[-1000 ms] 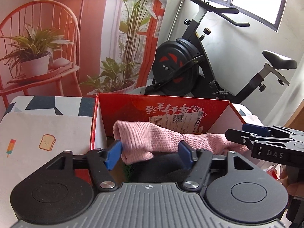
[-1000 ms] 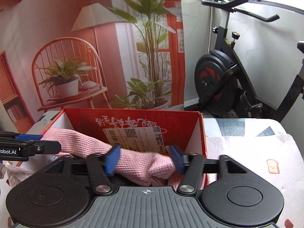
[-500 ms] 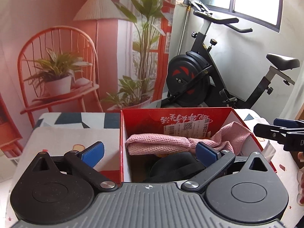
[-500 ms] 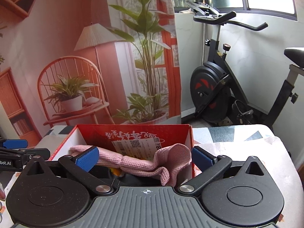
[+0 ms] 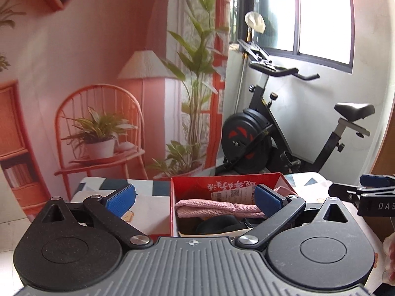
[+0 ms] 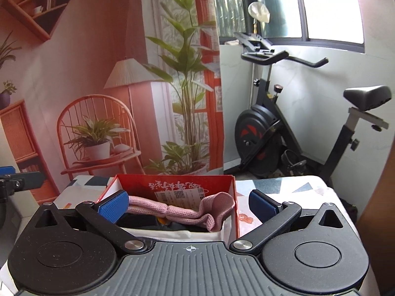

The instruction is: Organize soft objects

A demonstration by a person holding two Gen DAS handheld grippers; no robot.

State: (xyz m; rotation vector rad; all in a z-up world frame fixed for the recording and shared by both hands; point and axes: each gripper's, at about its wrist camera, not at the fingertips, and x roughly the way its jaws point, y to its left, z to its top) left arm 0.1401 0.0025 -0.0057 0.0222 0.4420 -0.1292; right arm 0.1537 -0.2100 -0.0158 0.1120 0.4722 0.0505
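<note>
A pink knitted cloth (image 5: 217,206) lies across the top of an open red cardboard box (image 5: 222,185) on the table, over dark soft items (image 5: 217,223). My left gripper (image 5: 195,198) is open and empty, held back from the box and above it. In the right wrist view the same pink cloth (image 6: 187,209) drapes over the box's (image 6: 172,183) right inner edge. My right gripper (image 6: 188,204) is also open and empty, back from the box. The right gripper's tip shows at the left view's right edge (image 5: 370,192).
The table has a patterned white cloth (image 6: 284,192) with small cartoon prints. Behind it hangs a printed backdrop (image 5: 98,98) with a chair and plants. An exercise bike (image 5: 271,128) stands at the back right under a window.
Both grippers let go of the pink cloth, opened wide and pulled back and up from the box. The cloth now rests in the box.
</note>
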